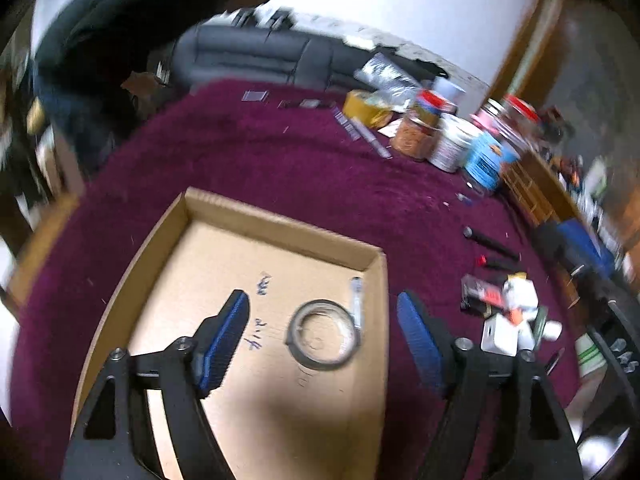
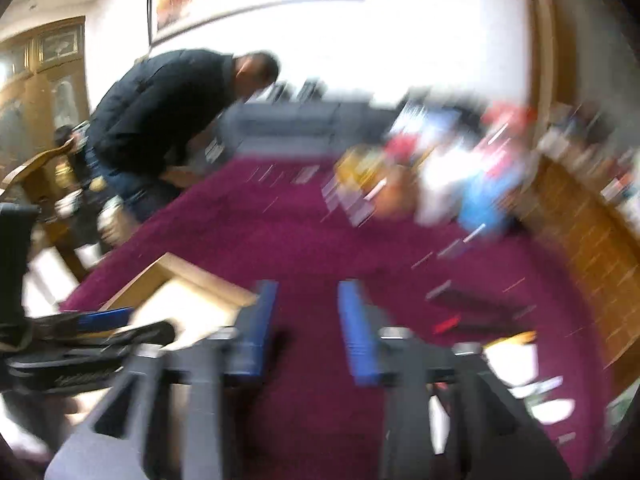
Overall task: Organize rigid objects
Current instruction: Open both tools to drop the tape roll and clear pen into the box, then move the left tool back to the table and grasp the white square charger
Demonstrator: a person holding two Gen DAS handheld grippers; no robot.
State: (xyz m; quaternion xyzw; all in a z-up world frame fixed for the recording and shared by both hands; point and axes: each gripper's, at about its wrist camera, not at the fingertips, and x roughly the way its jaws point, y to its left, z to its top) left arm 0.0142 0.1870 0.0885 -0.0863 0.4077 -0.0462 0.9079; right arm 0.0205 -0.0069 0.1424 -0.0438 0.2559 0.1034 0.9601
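A shallow cardboard box (image 1: pixel 280 236) lies on the purple cloth. Inside it are a clear tape roll (image 1: pixel 322 335) and a pen (image 1: pixel 356 304) by the right wall. My left gripper (image 1: pixel 320 320) is open and empty, hovering above the tape roll with its blue pads on either side of it. In the blurred right wrist view my right gripper (image 2: pixel 306 320) is open and empty above bare purple cloth, just right of the box corner (image 2: pixel 180 280). The left gripper (image 2: pixel 104 320) shows at that view's left edge.
Loose items lie right of the box: black pens (image 1: pixel 490 242), a red-tipped marker (image 1: pixel 498 262), a white charger block (image 1: pixel 502 334) and small packs. Jars, tape rolls and tins (image 1: pixel 452 136) crowd the far right. A person (image 1: pixel 132 24) bends over at the far left beside a grey sofa.
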